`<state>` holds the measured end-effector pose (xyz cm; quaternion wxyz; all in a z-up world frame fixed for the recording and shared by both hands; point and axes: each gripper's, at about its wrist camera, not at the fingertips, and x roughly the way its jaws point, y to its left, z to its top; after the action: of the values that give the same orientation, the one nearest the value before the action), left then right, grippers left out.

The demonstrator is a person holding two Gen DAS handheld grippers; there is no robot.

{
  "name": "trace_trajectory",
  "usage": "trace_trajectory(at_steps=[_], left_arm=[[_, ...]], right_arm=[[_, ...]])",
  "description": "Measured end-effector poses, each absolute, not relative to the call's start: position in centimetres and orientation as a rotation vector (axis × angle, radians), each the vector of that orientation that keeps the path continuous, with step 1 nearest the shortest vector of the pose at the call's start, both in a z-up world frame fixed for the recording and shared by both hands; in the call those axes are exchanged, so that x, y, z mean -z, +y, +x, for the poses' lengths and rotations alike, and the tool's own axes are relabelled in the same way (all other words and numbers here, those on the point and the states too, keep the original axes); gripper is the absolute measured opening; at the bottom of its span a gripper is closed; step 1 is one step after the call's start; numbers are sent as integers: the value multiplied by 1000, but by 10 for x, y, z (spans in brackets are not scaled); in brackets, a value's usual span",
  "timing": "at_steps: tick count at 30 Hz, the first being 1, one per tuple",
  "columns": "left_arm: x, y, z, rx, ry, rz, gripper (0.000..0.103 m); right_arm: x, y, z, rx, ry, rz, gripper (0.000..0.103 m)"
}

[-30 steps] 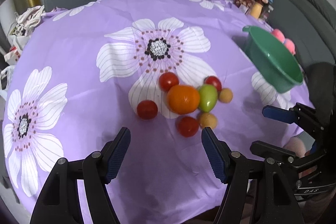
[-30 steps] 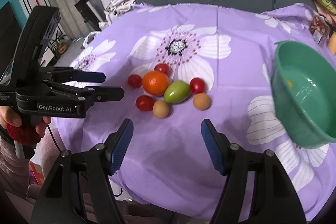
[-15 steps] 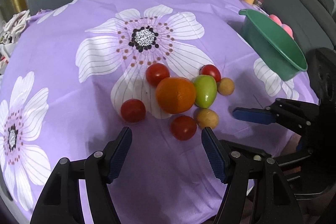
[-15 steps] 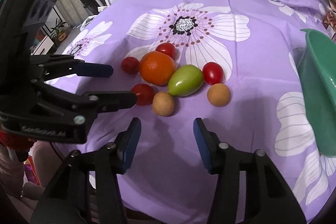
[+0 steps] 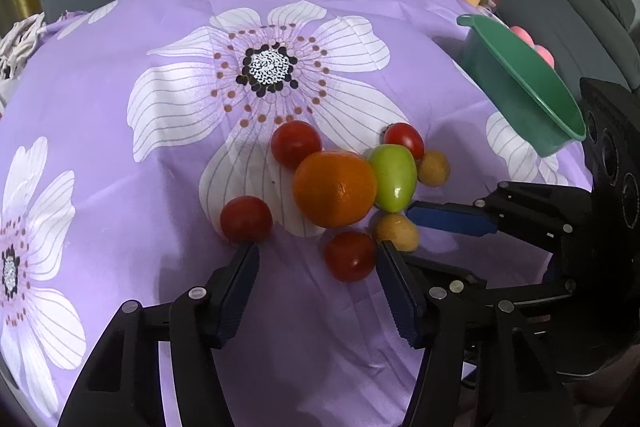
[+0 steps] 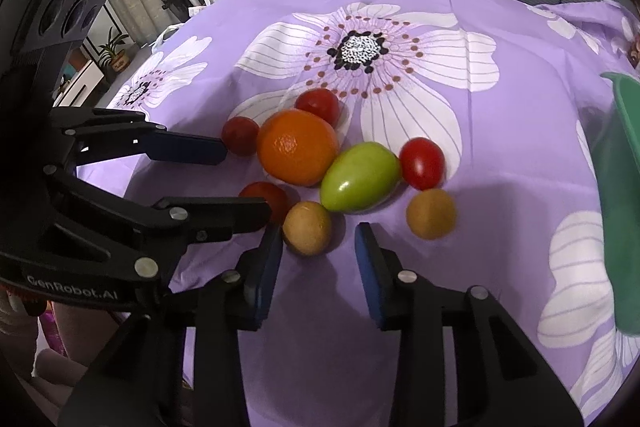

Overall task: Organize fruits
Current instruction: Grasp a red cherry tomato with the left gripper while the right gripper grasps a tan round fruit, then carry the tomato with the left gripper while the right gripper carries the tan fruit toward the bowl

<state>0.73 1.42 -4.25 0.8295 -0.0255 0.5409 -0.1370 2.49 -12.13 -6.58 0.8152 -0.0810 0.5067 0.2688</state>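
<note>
Right wrist view: right tool (image 6: 318, 241) closing, pads apart, near brown fruit (image 6: 307, 228) just ahead, untouched. Left tool (image 5: 316, 259) closing, apart around near red tomato (image 5: 350, 255). Fruit cluster mid-counter (image 5: 120, 219); green bowl (image 5: 520, 87) far right.

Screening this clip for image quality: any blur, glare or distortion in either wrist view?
Left wrist view: sharp, strong fisheye bending at the edges, small highlight on the green fruit. Right wrist view: equally sharp, dark vignette corners, soft shadows under the orange; the green bowl is cut by the frame.
</note>
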Motion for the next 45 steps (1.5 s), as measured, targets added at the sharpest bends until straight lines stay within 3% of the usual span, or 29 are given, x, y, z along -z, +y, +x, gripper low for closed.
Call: trace_trajectory(at_steps=[1,9,15,19,21,29,45], left_arm=[[43,14,8,295,1149,-58,60],[43,6,11,322,1152,-53,56],[45,-7,12,336,1150,-1,46],[49,-13,14,332,1161,20,31],[51,-14,15,325,1164,31,29],[49,-11,11,309,1161,22,29],[-7,-44,21,412,1054,5,29]], right_arm=[[66,-121,25,-585,1080,-165,26],[60,-137,18,-560,1078,-147,26],[51,-155,12,-531,1060,-124,26],[45,-162,10,-522,1045,-110,26],[43,-164,10,-520,1039,-105,26],[34,-174,9,-511,1005,-83,26],[10,-214,6,-445,914,-20,26]])
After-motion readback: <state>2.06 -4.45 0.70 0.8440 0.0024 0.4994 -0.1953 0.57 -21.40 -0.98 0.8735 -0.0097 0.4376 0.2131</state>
